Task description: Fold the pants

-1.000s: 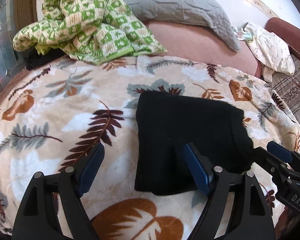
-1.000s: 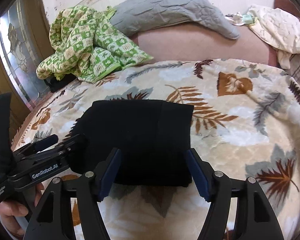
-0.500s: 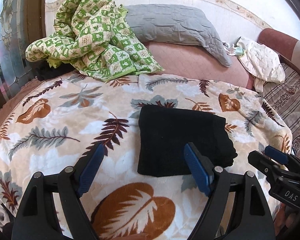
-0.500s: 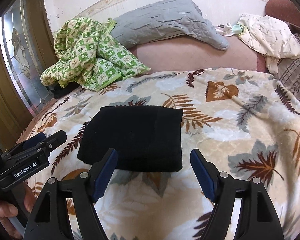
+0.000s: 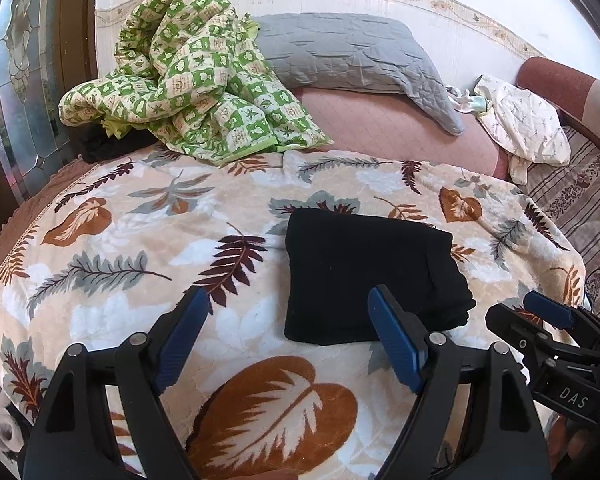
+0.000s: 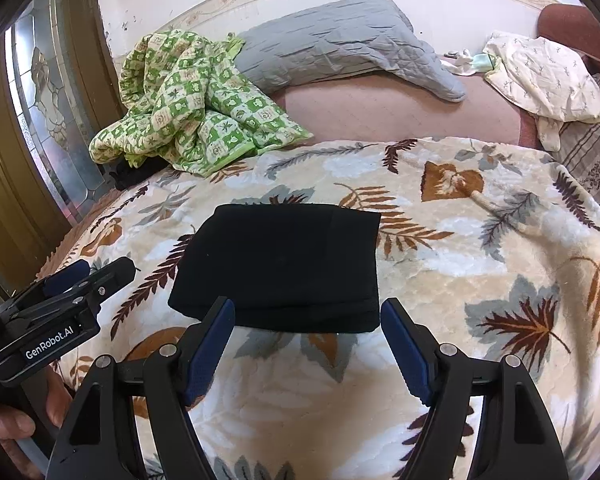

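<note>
The black pants (image 5: 364,272) (image 6: 284,268) lie folded into a compact rectangle on the leaf-patterned blanket (image 5: 148,240) (image 6: 480,248). My left gripper (image 5: 288,304) hovers open, short of the bundle's near left corner, nothing between its blue pads. My right gripper (image 6: 308,316) is also open, just short of the bundle's near edge and clear of the cloth. Each view shows the other gripper from the side: the right gripper (image 5: 540,316) at the lower right, the left gripper (image 6: 100,272) at the lower left, held by a hand (image 6: 16,424).
A green checked quilt (image 5: 188,80) is heaped at the back left, with a grey pillow (image 5: 348,52) behind it and a cream cloth (image 5: 524,128) at the right. A glass-panelled door (image 6: 48,112) stands to the left. A striped cover (image 5: 580,200) lies beyond the blanket's right edge.
Both grippers have drawn back and up from the folded pants, which now look smaller and farther off. The right jaws stand slightly wider than a second ago. The pants have not moved.
</note>
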`<state>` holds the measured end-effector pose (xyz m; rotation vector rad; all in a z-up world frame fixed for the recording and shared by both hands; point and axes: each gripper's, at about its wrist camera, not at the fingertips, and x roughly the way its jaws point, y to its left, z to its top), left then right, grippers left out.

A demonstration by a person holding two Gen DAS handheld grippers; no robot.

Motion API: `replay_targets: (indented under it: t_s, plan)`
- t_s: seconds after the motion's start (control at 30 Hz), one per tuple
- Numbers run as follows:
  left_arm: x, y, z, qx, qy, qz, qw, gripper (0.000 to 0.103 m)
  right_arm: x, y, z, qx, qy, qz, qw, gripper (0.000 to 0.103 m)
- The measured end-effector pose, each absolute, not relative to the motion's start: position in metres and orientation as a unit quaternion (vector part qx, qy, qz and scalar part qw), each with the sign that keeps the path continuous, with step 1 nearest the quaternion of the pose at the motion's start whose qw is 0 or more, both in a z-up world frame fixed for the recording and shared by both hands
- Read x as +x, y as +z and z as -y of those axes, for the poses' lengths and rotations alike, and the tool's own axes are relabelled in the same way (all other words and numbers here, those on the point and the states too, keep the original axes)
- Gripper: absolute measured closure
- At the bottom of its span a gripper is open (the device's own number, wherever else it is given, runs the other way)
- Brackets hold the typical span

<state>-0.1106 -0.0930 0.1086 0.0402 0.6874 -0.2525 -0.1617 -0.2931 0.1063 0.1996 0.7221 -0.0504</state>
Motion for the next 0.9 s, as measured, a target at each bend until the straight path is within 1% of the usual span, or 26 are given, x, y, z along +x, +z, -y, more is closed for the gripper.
replay_targets:
  t_s: [0.77,0.9]
  plan:
    - [-0.1106,0.1066,0.096,0.022,-0.127,-0.338,0.932,0.02,-0.161,0.1005,0.2992,0.101,-0.027,-0.36,0.927,0.025]
    - [-0.1133,0.1064,0.0983,0.03,-0.131,-0.325,0.936,0.02,-0.1613,0.0986,0.2998,0.102,-0.027,-0.362,0.926,0.025]
